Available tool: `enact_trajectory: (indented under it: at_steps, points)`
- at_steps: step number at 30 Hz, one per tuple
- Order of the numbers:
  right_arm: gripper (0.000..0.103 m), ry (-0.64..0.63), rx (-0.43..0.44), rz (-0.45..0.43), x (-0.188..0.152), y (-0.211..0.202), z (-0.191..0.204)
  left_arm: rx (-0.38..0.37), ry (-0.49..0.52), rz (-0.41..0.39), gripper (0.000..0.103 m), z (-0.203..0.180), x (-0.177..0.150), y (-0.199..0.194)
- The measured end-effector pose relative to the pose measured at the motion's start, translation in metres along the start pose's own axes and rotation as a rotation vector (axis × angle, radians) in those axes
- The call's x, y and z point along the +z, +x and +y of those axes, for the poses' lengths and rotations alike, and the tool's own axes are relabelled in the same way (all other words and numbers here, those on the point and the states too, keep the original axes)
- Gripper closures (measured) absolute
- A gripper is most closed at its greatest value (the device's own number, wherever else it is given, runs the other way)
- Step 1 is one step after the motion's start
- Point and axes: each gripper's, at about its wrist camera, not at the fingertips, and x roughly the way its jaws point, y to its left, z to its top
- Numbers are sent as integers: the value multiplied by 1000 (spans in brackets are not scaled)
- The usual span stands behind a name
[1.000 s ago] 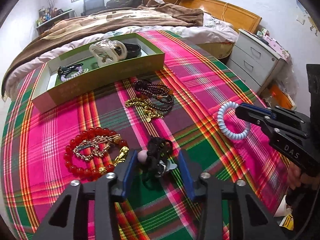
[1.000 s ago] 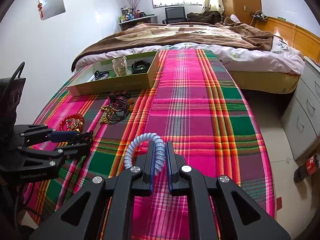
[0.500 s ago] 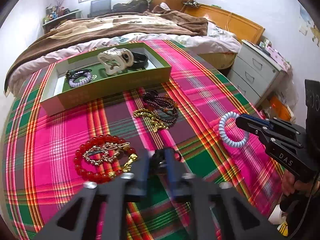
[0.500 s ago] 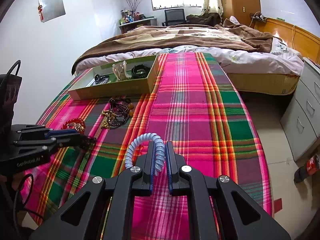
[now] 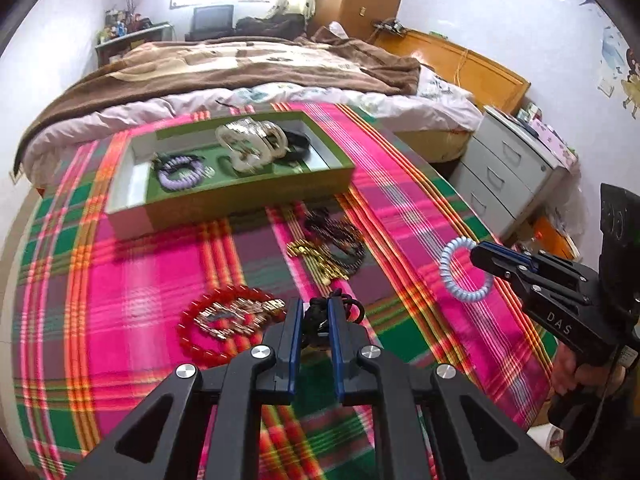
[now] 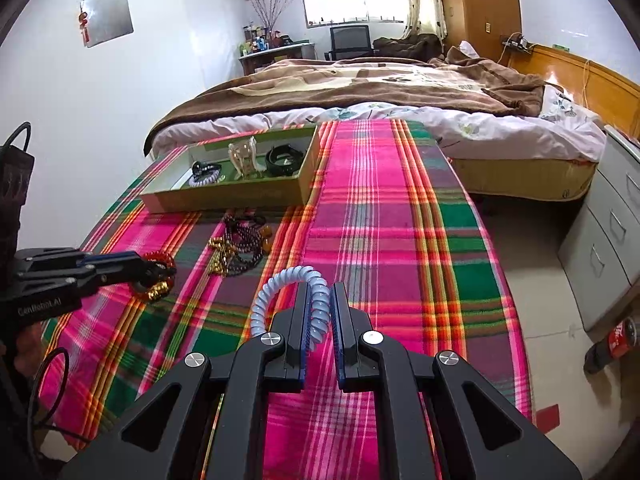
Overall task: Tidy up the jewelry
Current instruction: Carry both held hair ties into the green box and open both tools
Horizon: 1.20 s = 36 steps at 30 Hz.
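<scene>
My left gripper (image 5: pixel 316 308) is shut on a black hair tie bundle (image 5: pixel 320 314) and holds it above the plaid cloth; it also shows in the right wrist view (image 6: pixel 154 270). My right gripper (image 6: pixel 320 300) is shut on a pale blue spiral hair tie (image 6: pixel 292 284), which also shows in the left wrist view (image 5: pixel 460 274). A green jewelry box (image 5: pixel 240 200) at the far side holds a purple spiral tie (image 5: pixel 178 174), a cream bracelet (image 5: pixel 250 146) and a black band (image 5: pixel 298 144). A red bead bracelet (image 5: pixel 224 328) with a gold chain lies on the cloth.
Dark beads (image 5: pixel 338 236) and a gold chain (image 5: pixel 316 258) lie in front of the box. A bed with a brown blanket (image 5: pixel 240 64) stands behind the table. A grey drawer unit (image 5: pixel 508 172) is at the right. A cola bottle (image 6: pixel 612 344) lies on the floor.
My left gripper has closed on the black hair tie bundle and lifted it off the cloth. My right gripper has risen a little with the blue spiral tie.
</scene>
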Motion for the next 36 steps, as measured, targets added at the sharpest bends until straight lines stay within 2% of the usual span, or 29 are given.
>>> enact_trajectory:
  at_steps: [9, 16, 25, 31, 36]
  points:
    - [93, -28, 8, -52, 41, 3, 11, 46, -62, -61, 90, 34, 34, -20]
    - [93, -59, 2, -68, 87, 29, 17, 74, -113, -68, 90, 66, 62, -12]
    - [93, -63, 4, -9, 129, 91, 14, 84, -165, -56, 90, 104, 99, 19]
    - [93, -93, -24, 32, 141, 124, 18, 90, -195, -37, 90, 127, 118, 44]
    - [93, -103, -9, 57, 149, 145, 25, 93, -213, -21, 90, 139, 125, 62]
